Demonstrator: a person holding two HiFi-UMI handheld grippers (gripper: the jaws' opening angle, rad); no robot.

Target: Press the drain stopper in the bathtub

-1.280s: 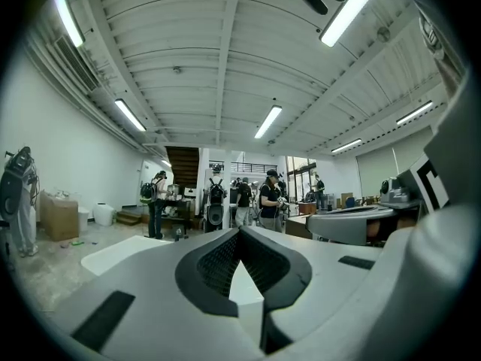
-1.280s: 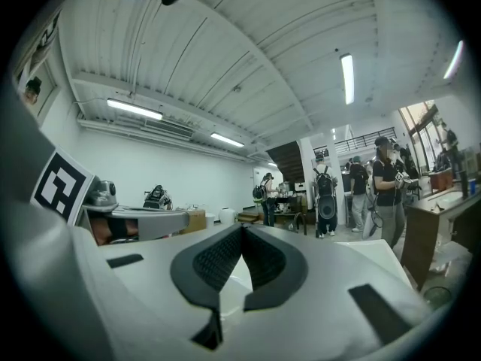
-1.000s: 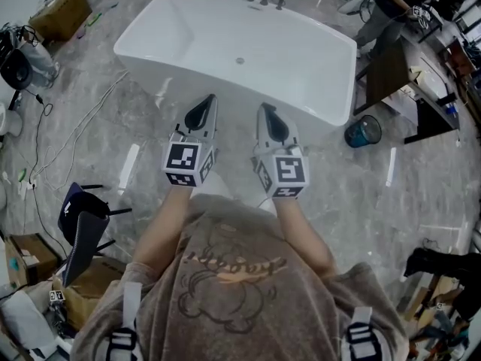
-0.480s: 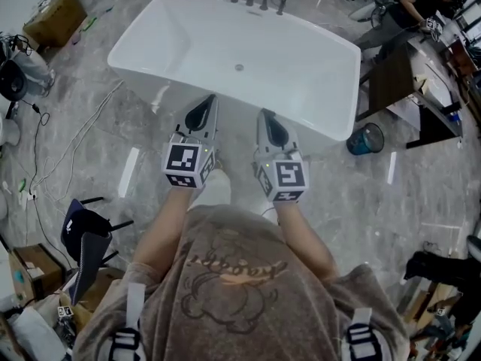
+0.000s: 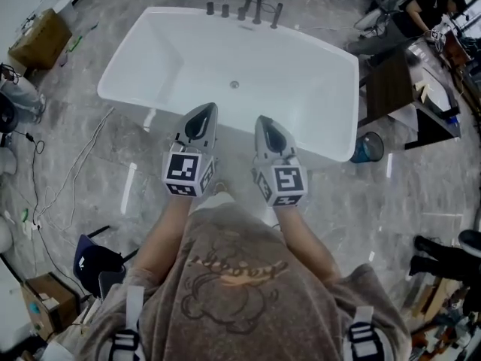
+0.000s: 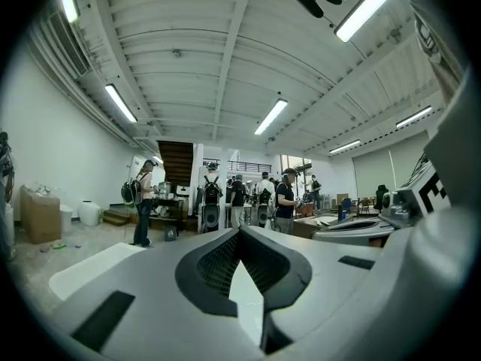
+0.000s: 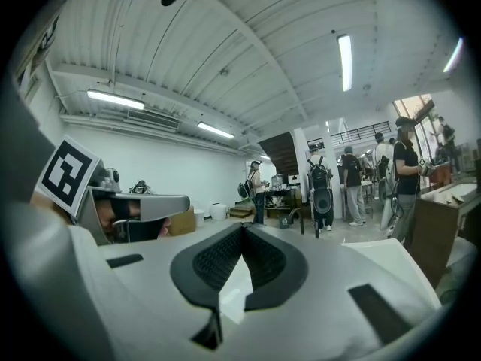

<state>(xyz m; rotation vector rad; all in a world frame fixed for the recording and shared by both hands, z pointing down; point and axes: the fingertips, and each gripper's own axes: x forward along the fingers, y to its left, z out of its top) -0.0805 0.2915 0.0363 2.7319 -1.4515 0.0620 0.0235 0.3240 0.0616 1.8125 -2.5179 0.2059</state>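
The white bathtub (image 5: 161,40) stands on the grey marble floor ahead of me in the head view. Its small round drain stopper (image 5: 234,85) sits in the middle of the tub floor, below the dark faucet set (image 5: 254,7) on the far rim. My left gripper (image 5: 203,113) and right gripper (image 5: 267,123) are held side by side over the tub's near rim, well short of the stopper. Both are shut and hold nothing. In the left gripper view the left gripper (image 6: 239,233) points out level across the room, as does the right gripper (image 7: 242,229) in its view.
A blue bin (image 5: 366,147) and a dark desk (image 5: 391,81) stand right of the tub, with a person (image 5: 406,13) beyond. A cardboard box (image 5: 34,32) lies far left, cables (image 5: 71,175) run across the floor, and a dark chair (image 5: 96,265) is at lower left.
The tub has slid lower and closer in the head view. Both grippers have moved slightly forward over its near rim, still shut.
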